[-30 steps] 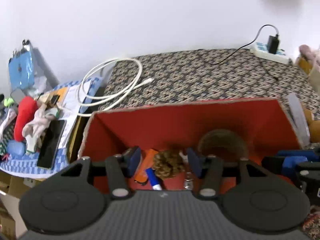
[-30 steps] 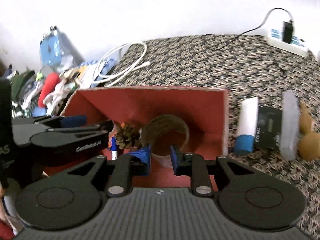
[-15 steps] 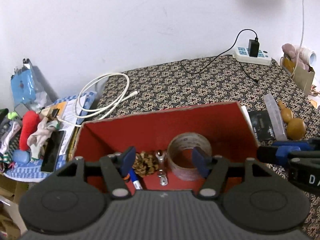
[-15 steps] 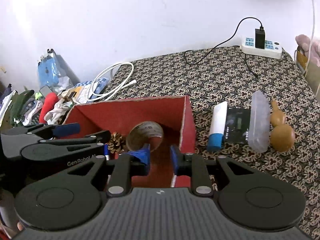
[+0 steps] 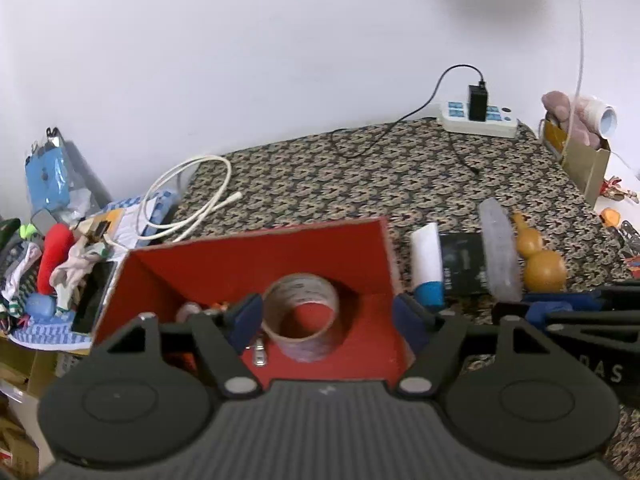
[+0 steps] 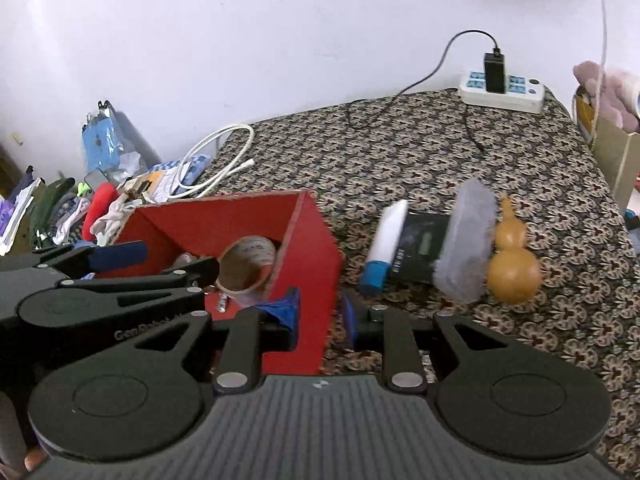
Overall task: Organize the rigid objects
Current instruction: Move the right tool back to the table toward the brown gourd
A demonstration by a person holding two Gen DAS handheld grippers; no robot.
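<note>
A red open box [image 5: 256,236] sits on the patterned cloth, with a tape roll [image 5: 304,350] and a metal clip [image 5: 259,354] inside. My left gripper [image 5: 330,318] hovers above the box's near side. Its jaws are opening wide and nothing is held; the roll lies below the gap. My right gripper [image 6: 320,314] hangs over the box's [image 6: 216,200] right front corner, jaws nearly together and empty. To the right lie a white tube with a blue cap [image 6: 390,232], a black carton [image 6: 420,248], a clear plastic case [image 6: 466,240] and a gourd [image 6: 514,272].
A power strip [image 5: 478,118] with a black charger and cord sits at the back by the wall. A coiled white cable [image 5: 188,196] lies at the cloth's left edge. Clothes and small items [image 5: 52,264] are piled on the left. A paper bag [image 5: 584,160] stands at the far right.
Both grippers have pulled back and shifted right, so the box looks smaller and the tube, carton, case and gourd came into view. The left jaws have spread wider.
</note>
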